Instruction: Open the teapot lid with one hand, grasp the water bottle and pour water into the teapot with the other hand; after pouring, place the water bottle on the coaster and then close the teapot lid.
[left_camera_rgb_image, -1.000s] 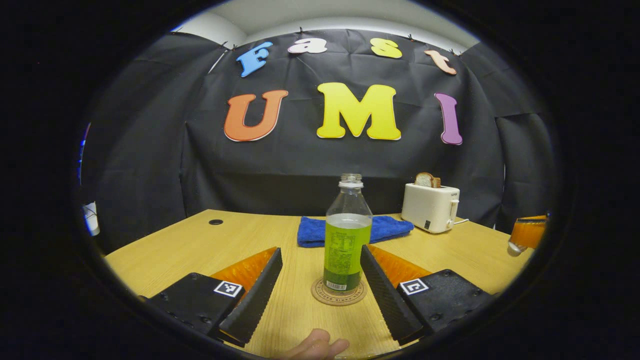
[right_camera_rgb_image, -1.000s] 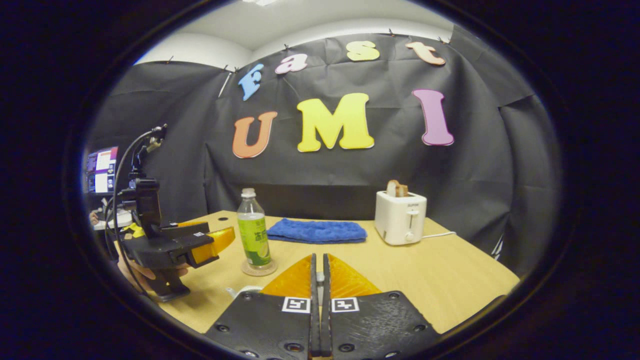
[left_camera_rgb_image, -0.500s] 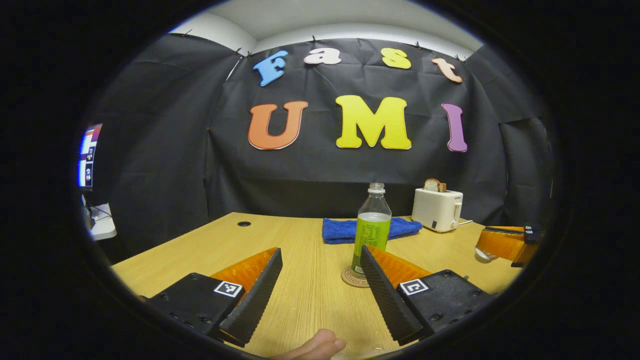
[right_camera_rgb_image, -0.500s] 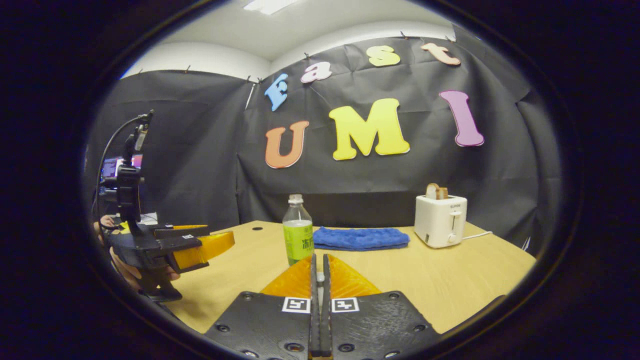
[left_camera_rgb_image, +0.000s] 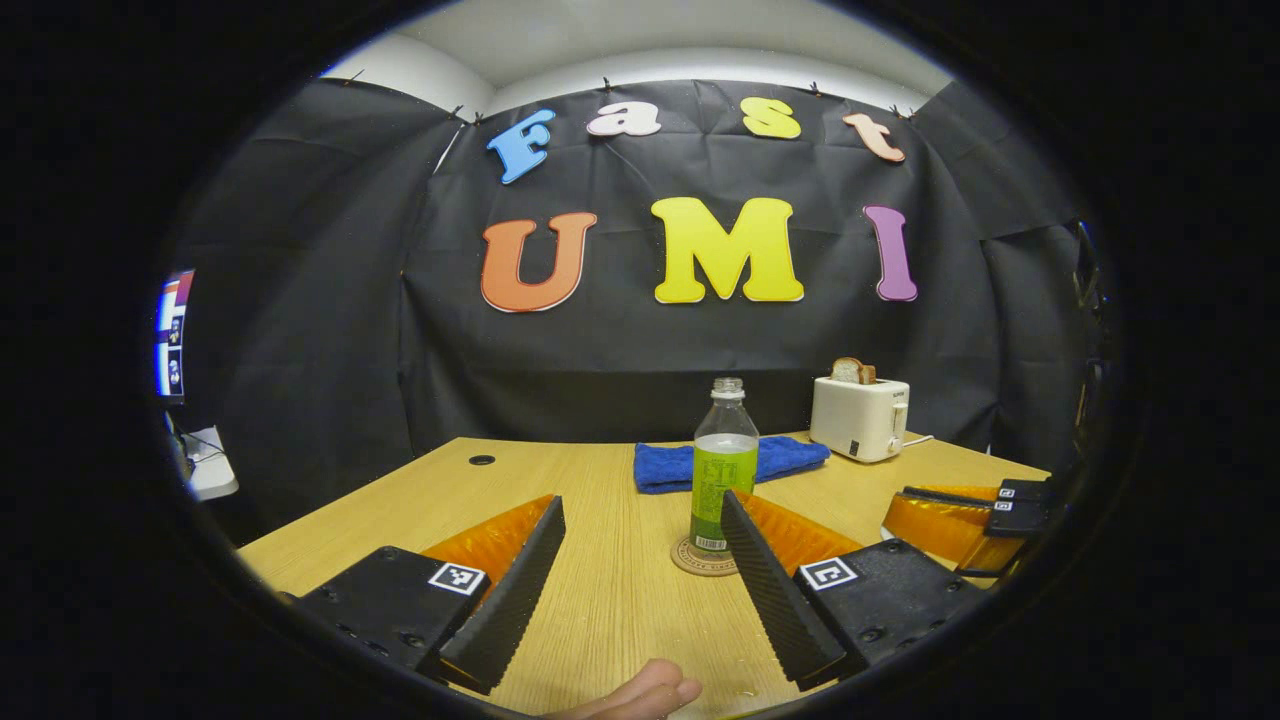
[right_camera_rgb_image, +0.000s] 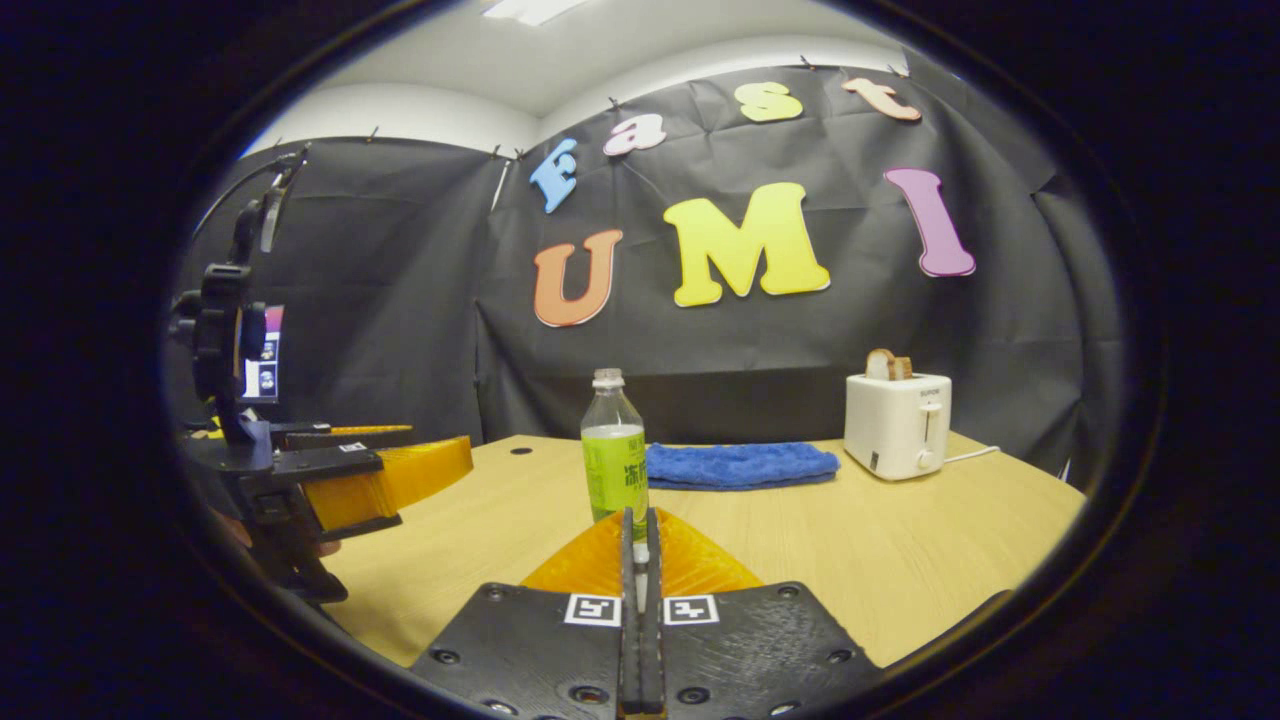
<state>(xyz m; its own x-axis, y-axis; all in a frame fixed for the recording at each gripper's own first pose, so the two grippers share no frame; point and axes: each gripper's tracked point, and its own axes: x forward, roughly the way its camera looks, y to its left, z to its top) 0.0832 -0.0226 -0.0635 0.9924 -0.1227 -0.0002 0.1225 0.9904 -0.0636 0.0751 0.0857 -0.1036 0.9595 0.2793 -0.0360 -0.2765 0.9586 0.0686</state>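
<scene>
The counter (left_camera_rgb_image: 600, 620) carried a blue towel (left_camera_rgb_image: 735, 462) and a toaster (left_camera_rgb_image: 858, 418) at its far side. The water bottle (left_camera_rgb_image: 722, 475) stood upright on the coaster (left_camera_rgb_image: 700, 560), beyond the left tongs (left_camera_rgb_image: 640, 520), which gaped wide, clear of it. The right tongs (right_camera_rgb_image: 638, 525) were closed, tips together; the bottle stood beyond them.
</scene>
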